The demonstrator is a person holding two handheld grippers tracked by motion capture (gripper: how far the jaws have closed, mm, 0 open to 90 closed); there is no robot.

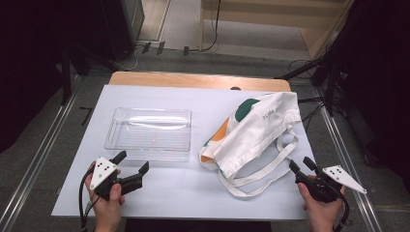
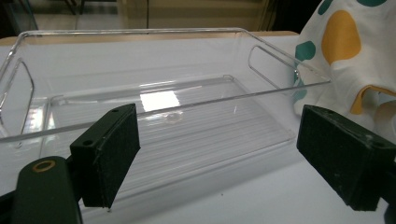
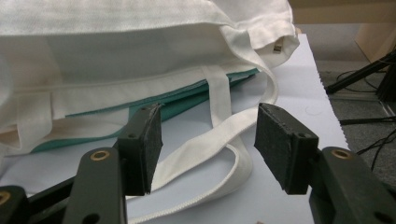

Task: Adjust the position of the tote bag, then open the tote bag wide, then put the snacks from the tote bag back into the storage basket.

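Broadly, a white table (image 1: 193,193) takes up the middle of the high view, with a strip of wood showing along its far edge. On its right half lies a white cloth tote bag (image 1: 261,128) printed with green and orange spots, crumpled and angled from far right toward near left, its 2 long white handles (image 1: 263,174) looped out on the table toward the near right corner. Left of the bag, just apart from it, sits a clear plastic tray (image 1: 149,130), a shallow rectangle with a ribbed floor and a cut-out grip in each end wall.

At the near left, a hand (image 1: 109,203) holds the left gripper (image 1: 130,162), its jaws spread wide and pointing at the tray's near wall, close to it but not touching. At the near right, the other hand (image 1: 321,208) holds the right gripper (image 1: 300,165), jaws also parted, aimed at the bag's handles. In the right gripper view the handle loop (image 3: 219,140) lies on the table just beyond the open jaws, with nothing pinched between them.
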